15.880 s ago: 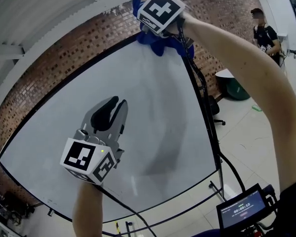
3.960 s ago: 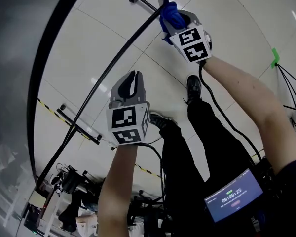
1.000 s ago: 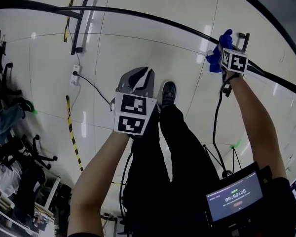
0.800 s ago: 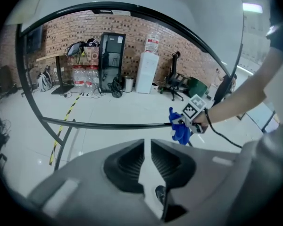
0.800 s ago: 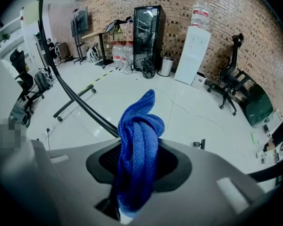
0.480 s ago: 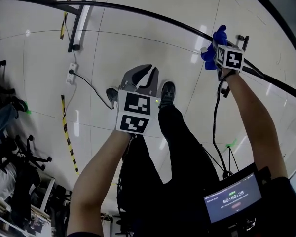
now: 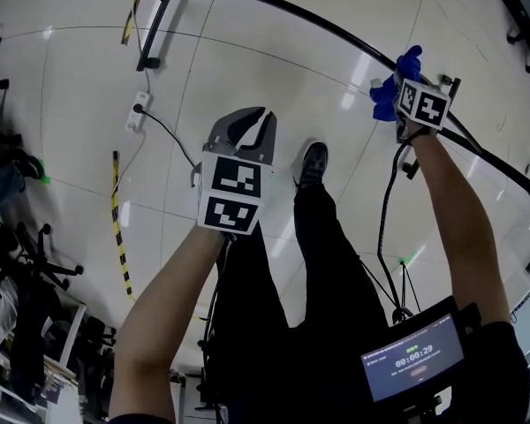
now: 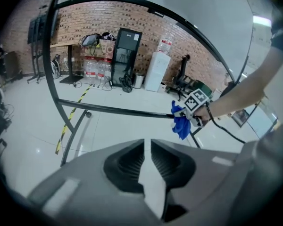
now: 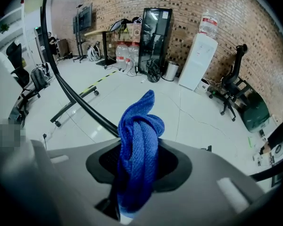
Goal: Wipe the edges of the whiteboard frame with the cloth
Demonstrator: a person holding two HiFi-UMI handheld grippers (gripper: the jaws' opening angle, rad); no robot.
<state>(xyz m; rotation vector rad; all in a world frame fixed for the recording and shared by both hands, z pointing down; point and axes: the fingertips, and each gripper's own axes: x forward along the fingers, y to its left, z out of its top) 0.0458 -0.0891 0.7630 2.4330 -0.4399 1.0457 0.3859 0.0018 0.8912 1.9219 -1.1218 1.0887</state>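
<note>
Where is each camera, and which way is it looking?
Head view: on the person's head, looking steeply down at the floor; forearms, legs, left gripper and right gripper show.
Left gripper view: rides the left gripper, facing the black frame bar and brick wall; its shut jaws and the right forearm show.
Right gripper view: rides the right gripper, facing floor and brick wall; its jaws grip the blue cloth.
Shared: all three show the cloth and frame bar.

A: Right gripper (image 9: 137, 168)?
B: Jaws clamped on bunched blue cloth (image 9: 140, 135), which sticks up between them.
A: Behind it?
B: Black frame bar (image 9: 78, 98) runs behind the cloth, contact unclear. Brick wall (image 9: 236, 13).
</note>
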